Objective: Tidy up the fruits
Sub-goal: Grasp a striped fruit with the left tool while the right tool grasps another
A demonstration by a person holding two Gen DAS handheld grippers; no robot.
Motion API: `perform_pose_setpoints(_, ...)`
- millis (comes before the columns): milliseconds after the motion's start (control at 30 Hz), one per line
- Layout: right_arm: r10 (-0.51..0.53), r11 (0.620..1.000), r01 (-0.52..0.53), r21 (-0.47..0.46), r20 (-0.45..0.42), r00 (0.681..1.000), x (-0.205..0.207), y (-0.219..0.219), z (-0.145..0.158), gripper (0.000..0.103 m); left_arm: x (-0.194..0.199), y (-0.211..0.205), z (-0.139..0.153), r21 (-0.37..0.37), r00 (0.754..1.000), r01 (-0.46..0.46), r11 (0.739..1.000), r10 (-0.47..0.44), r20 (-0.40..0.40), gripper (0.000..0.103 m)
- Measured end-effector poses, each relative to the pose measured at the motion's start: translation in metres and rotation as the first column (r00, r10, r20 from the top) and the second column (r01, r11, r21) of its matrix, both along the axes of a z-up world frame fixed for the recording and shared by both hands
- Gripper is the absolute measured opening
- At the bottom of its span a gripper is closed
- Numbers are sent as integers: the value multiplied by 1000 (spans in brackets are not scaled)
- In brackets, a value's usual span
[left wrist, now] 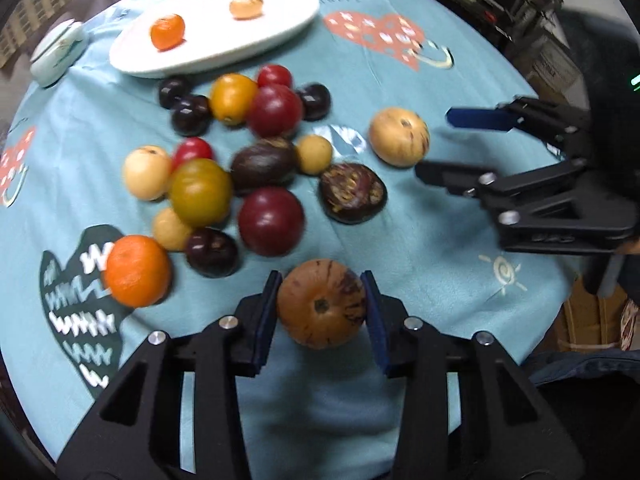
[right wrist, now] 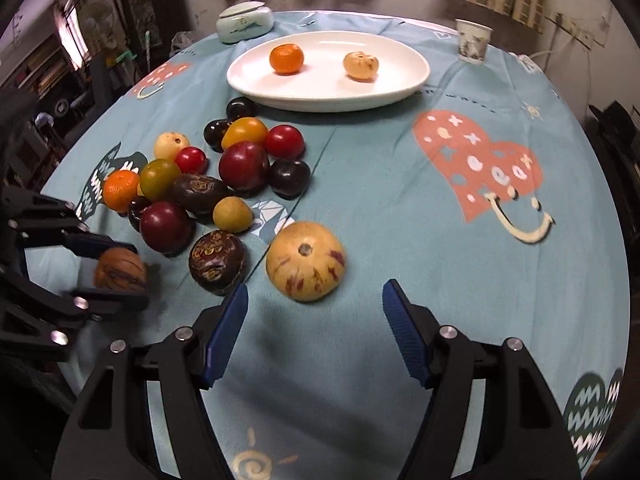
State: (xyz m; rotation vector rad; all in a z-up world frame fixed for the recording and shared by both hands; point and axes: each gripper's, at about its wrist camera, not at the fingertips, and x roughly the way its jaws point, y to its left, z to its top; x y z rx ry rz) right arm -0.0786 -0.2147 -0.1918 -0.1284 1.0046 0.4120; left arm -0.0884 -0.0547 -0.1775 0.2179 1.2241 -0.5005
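My left gripper [left wrist: 322,300] is shut on a brown streaked fruit [left wrist: 321,303], held just above the cloth; it also shows in the right wrist view [right wrist: 120,270]. My right gripper [right wrist: 314,330] is open and empty, just short of a pale yellow streaked fruit [right wrist: 306,261], which also shows in the left wrist view [left wrist: 399,136]. A heap of several fruits lies on the cloth: red plums [left wrist: 271,221], dark plums [left wrist: 190,115], a mandarin [left wrist: 137,271], a dark passion fruit [right wrist: 217,261]. A white oval plate [right wrist: 396,80] holds a mandarin [right wrist: 286,58] and a pale fruit [right wrist: 361,65].
A round table carries a light blue cloth [right wrist: 380,208]. A lidded ceramic jar [right wrist: 245,22] stands behind the plate on the left, a paper cup [right wrist: 473,41] on the right. The table edge drops off near both grippers.
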Motion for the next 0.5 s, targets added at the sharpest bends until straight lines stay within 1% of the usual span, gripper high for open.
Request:
perform_pose_setpoints(100, 37, 999, -37, -10, -7, 999, 10, 5, -5, 69, -1, 10, 9, -12, 999, -35, 999, 36, 14, 40)
perform_pose_setpoints(133, 49, 999, -49, -15, -4, 999, 12, 7, -7, 66, -1, 14, 11, -16, 999, -51, 999, 51, 15, 40)
perform_pose_setpoints(200, 87, 996, -87, -19, -21, 996, 18, 12, -11, 47, 0, 19, 14, -18, 997, -73, 997, 73, 16, 41)
perform_pose_setpoints(300, 110, 994, -110, -20, -13, 994, 19, 12, -12, 45, 0, 27, 17, -29, 995, -100, 995, 100, 12, 41)
perform_pose_setpoints(400, 93, 996, -93, 10, -34, 995, 19, 5, -11, 45, 2, 34, 23, -49, 992, -121, 991, 122, 11, 41)
perform_pose_setpoints(500, 60, 997, -58, 50, -43, 997, 15, -4, -5, 45, 7, 32, 28, -61, 993, -117, 991, 118, 25, 41)
